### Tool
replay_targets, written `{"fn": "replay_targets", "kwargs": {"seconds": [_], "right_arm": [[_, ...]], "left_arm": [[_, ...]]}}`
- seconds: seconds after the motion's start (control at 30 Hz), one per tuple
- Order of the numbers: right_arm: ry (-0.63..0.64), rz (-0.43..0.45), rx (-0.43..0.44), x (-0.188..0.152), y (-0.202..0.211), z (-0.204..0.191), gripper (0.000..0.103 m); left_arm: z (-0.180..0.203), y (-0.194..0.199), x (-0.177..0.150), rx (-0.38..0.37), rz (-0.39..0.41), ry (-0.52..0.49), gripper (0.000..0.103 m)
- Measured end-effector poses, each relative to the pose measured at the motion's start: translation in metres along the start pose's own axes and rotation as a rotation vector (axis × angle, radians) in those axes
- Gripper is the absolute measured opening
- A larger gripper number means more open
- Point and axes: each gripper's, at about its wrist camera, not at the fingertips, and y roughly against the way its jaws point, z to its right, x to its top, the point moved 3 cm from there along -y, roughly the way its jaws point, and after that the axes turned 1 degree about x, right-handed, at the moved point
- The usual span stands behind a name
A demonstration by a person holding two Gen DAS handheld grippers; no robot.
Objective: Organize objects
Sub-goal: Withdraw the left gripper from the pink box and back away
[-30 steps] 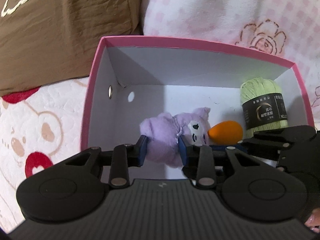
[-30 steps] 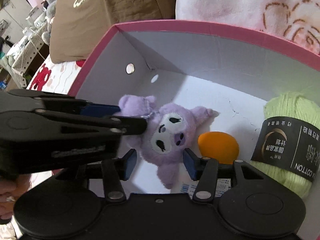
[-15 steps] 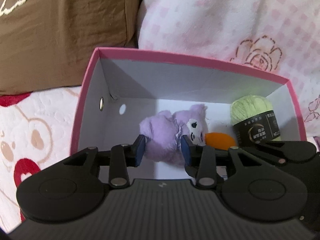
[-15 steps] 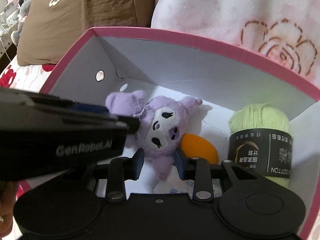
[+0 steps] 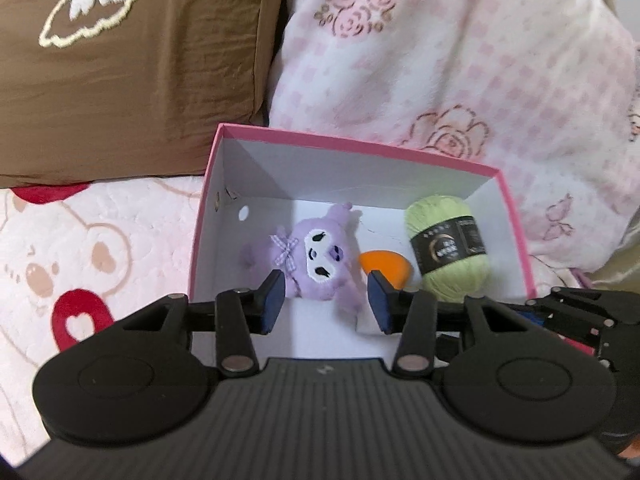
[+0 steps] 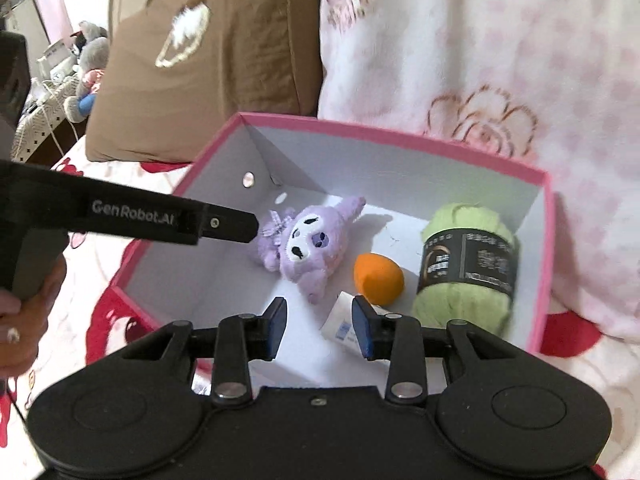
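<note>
White lettering reading "GenRobot.AI" runs along the black side of the left gripper (image 6: 236,226), seen only in the right wrist view, where a hand (image 6: 24,316) wearing a ring grips its handle. The black paper band around the pale green skein of yarn (image 5: 448,250) carries a gold ring emblem and small print too fine to read.

The open cardboard box with pink outside and white inside (image 5: 360,148) sits on a pink quilted bed cover printed with bears and red hearts (image 5: 80,248), backed by a brown pillow with a white embroidered motif (image 5: 140,60) and a fluffy pink-and-white rose-patterned blanket (image 5: 460,60).

On the box floor the purple plush doll with a white face and checked bow (image 5: 316,260) lies near the left wall, a small orange egg-shaped sponge (image 5: 384,266) beside it, the yarn by the right wall. A white paper packet with blue print (image 6: 340,320) near the front edge shows only in the right wrist view, as do shelves and grey plush toys (image 6: 92,56) at the room's far left.

The left gripper (image 5: 326,302) stands wide and empty above the doll; the right gripper (image 6: 318,326) is spread too, holding nothing.
</note>
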Motion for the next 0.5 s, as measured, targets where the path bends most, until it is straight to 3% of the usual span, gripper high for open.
{"fn": "replay_targets", "kwargs": {"seconds": [0.17,0.3,0.5], "right_arm": [[0.036,0.009,-0.017,-0.007,0.032,-0.01,0.047],[0.036,0.02,-0.028,-0.011,0.053,-0.02,0.047],[0.033,0.042,-0.025,-0.023,0.087,-0.036,0.048]], "left_arm": [[0.009,0.03,-0.007,-0.008,-0.004,-0.023,0.047],[0.013,0.048,-0.014,-0.077,-0.088,0.011,0.048],[0.016,0.086,-0.025,-0.098,-0.07,-0.006,0.052]]}}
